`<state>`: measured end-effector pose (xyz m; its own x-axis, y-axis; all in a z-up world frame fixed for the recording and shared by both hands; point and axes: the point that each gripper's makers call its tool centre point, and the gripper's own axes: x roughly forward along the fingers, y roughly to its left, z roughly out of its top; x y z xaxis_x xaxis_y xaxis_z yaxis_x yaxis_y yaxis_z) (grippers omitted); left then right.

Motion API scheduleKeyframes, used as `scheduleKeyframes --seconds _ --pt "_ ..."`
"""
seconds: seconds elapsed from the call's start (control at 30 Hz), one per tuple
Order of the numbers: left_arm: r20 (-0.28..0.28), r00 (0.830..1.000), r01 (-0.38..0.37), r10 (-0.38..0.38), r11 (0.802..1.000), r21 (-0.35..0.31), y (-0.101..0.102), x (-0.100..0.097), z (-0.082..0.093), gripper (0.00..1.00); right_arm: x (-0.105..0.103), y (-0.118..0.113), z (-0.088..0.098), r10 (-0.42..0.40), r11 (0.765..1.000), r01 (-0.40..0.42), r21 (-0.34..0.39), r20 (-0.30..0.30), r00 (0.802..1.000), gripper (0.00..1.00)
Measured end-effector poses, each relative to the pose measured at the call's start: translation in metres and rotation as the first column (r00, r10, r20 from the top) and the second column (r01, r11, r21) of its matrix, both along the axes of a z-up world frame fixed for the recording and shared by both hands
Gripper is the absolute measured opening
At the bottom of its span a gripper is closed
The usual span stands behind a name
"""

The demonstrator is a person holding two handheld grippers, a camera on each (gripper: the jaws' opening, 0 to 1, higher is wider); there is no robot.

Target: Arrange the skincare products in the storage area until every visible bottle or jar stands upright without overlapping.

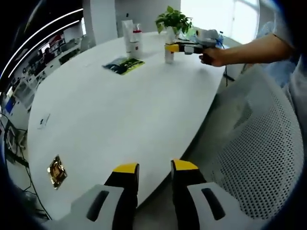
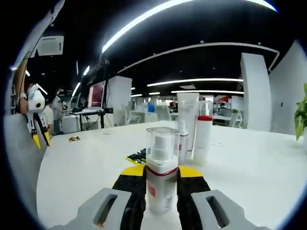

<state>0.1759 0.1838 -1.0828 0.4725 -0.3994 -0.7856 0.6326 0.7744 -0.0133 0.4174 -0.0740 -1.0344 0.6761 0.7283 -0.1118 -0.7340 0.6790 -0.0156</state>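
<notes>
Right gripper view: the right hand-held gripper (image 2: 160,184) clamps a small clear-capped pump bottle with a red band (image 2: 161,167), upright at lower centre on the white oval desk (image 2: 249,163). Left gripper view: the left hand-held gripper (image 1: 154,173) hangs open, holding nothing, over the desk's edge at bottom centre.
</notes>
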Motion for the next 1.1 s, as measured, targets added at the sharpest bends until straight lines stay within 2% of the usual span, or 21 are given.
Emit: scheduleKeyframes --seconds 0.1,0.17,0.27,0.37,0.4,0.47,0.57,0.77,1.1 --pt "-0.005 1.000 0.006 -0.005 1.000 0.004 0.000 -0.001 -0.001 0.23 0.001 0.001 -0.001 -0.002 1.000 0.002 -0.005 -0.005 1.000 0.18" --pt "-0.002 1.000 0.006 -0.006 1.000 0.005 0.000 0.000 -0.001 0.23 0.000 0.000 -0.010 -0.014 0.999 0.012 -0.049 -0.037 0.999 0.19" --pt "-0.001 1.000 0.002 -0.002 1.000 -0.001 0.000 0.000 0.000 0.23 -0.003 0.000 -0.020 -0.021 0.997 0.014 -0.074 -0.097 0.995 0.19" --pt "-0.004 1.000 0.013 -0.013 1.000 0.002 -0.001 -0.001 -0.001 0.23 -0.003 -0.004 -0.019 -0.066 0.995 0.059 -0.084 -0.083 0.994 0.29" --pt "-0.001 1.000 0.015 -0.015 1.000 0.001 -0.001 -0.001 0.000 0.22 -0.004 -0.006 -0.021 -0.087 0.994 0.079 -0.081 -0.098 0.991 0.31" --pt "0.004 1.000 0.014 -0.014 1.000 0.001 -0.001 0.000 0.001 0.22 -0.005 -0.010 -0.025 -0.129 0.988 0.117 -0.101 -0.119 0.985 0.29" --pt "0.005 1.000 0.015 -0.015 1.000 0.001 -0.001 0.000 0.001 0.22 -0.005 -0.012 -0.022 -0.165 0.981 0.151 -0.122 -0.113 0.980 0.27" --pt "0.012 1.000 0.019 -0.019 1.000 -0.002 -0.002 0.000 0.002 0.22 -0.007 -0.015 -0.021 -0.179 0.978 0.163 -0.134 -0.123 0.976 0.20" --pt "0.021 0.999 0.026 -0.026 1.000 0.000 -0.002 0.000 0.004 0.20 -0.011 -0.024 -0.023 -0.200 0.974 0.179 -0.139 -0.159 0.967 0.21"
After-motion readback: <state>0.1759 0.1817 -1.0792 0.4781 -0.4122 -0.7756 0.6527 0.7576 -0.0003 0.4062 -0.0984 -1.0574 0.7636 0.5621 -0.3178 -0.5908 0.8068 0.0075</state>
